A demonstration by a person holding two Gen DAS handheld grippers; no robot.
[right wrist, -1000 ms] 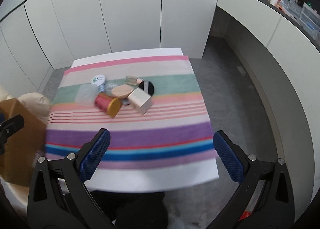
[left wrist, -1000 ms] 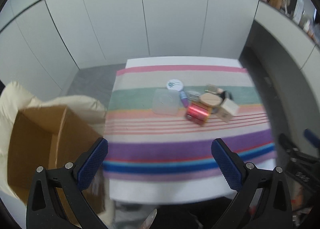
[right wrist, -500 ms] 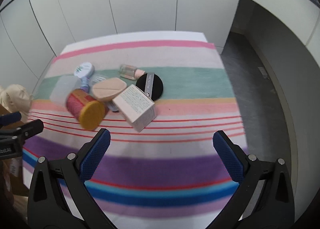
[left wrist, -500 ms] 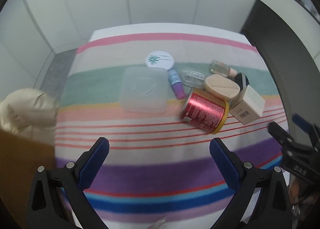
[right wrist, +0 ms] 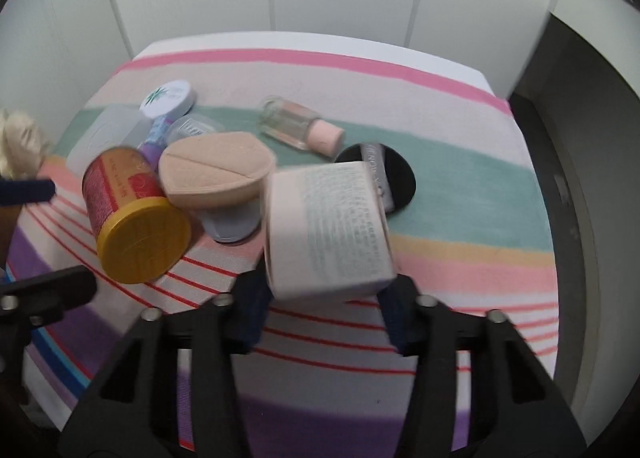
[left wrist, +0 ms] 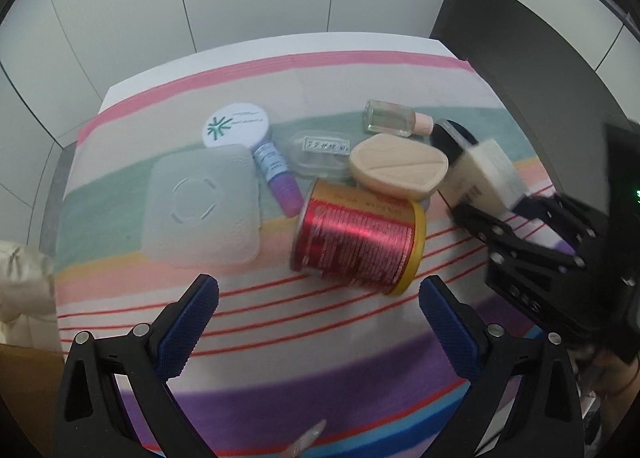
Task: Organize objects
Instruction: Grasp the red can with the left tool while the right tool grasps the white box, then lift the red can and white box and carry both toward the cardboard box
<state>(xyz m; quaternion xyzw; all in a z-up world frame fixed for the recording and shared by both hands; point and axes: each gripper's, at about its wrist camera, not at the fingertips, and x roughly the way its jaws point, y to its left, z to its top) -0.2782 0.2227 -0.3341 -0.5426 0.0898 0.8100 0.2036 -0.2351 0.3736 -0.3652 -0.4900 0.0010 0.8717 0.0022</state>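
Note:
A heap of toiletries lies on the striped cloth (left wrist: 280, 338). It holds a red can (left wrist: 356, 238) with a gold lid (right wrist: 140, 246), a clear square container (left wrist: 200, 205), a white round jar (left wrist: 236, 125), a purple tube (left wrist: 278, 177), a beige puff (left wrist: 398, 167), a glass bottle (left wrist: 394, 121) and a black compact (right wrist: 400, 177). My left gripper (left wrist: 316, 298) hangs open just in front of the red can, holding nothing. My right gripper (right wrist: 324, 298) is closing, and its pads touch both sides of the cream box (right wrist: 328, 230).
A cardboard box (left wrist: 24, 390) and a cream cloth (left wrist: 20, 290) sit off the table's left edge. White cabinet doors stand behind the table. A grey floor gap and a counter run along the right side.
Both grippers have sunk toward the table and moved in on the heap. The right jaws went from wide open to closed around the cream box. The left jaws stayed open.

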